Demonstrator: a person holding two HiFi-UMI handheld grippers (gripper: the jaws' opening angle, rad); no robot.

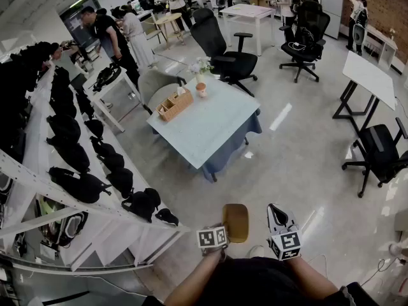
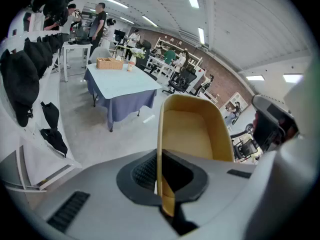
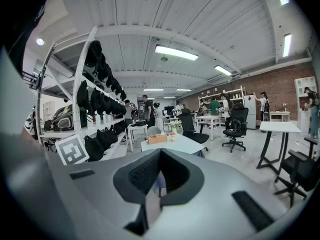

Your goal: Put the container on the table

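Container (image 2: pixel 197 129), tan and empty, wall pinched in left claw (image 2: pixel 161 181), right claw (image 3: pixel 152 184) pressed together

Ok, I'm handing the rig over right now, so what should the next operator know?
Left gripper: shut on the side wall of the tan rounded plastic container, held in the air above the floor.
Right gripper: jaws nearly together, nothing between them.
Pale blue-topped table with a blue cloth: ahead across the floor, with a woven basket and a small cup at its far end.
Done: container gripped.
Left: carry it to the table, set it on a bare part, release.
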